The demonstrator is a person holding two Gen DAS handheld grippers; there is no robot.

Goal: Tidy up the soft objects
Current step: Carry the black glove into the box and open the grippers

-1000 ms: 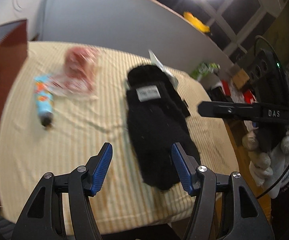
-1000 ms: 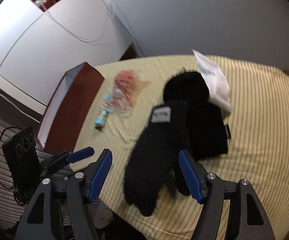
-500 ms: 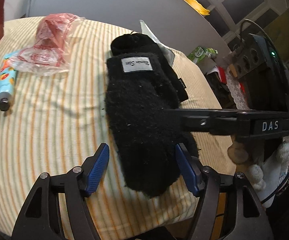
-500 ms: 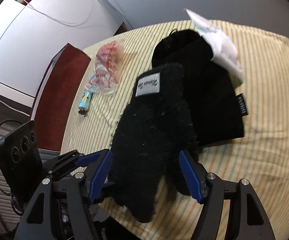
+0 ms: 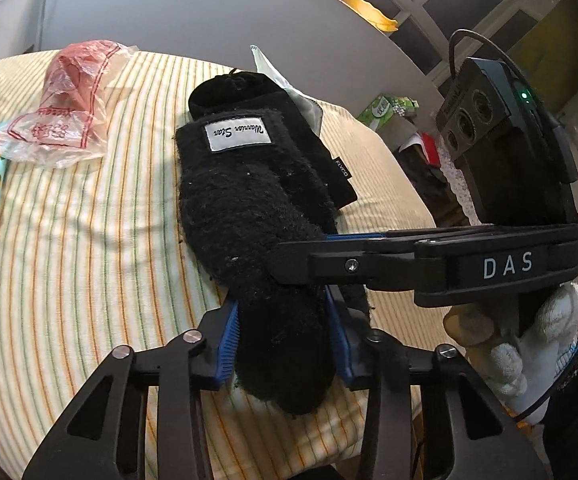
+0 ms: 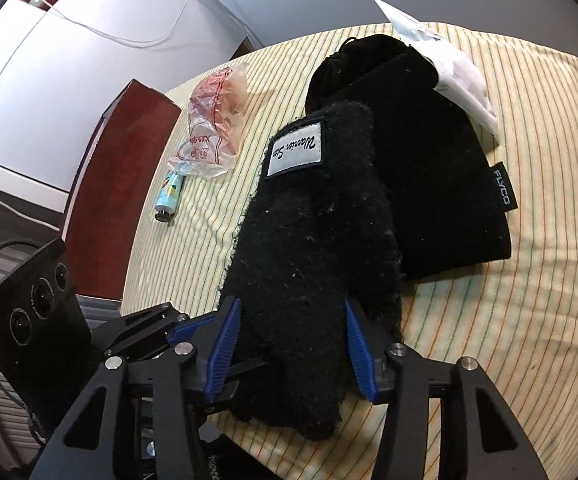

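Black mitten (image 5: 249, 216) between seemingly closed grippers.

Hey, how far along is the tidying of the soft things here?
Nothing looks sorted yet. In hand: both the left gripper and right gripper straddle the fuzzy black mitten, pads touching its sides. Left: the black fabric pouch beneath it and the crumpled plastic bag.
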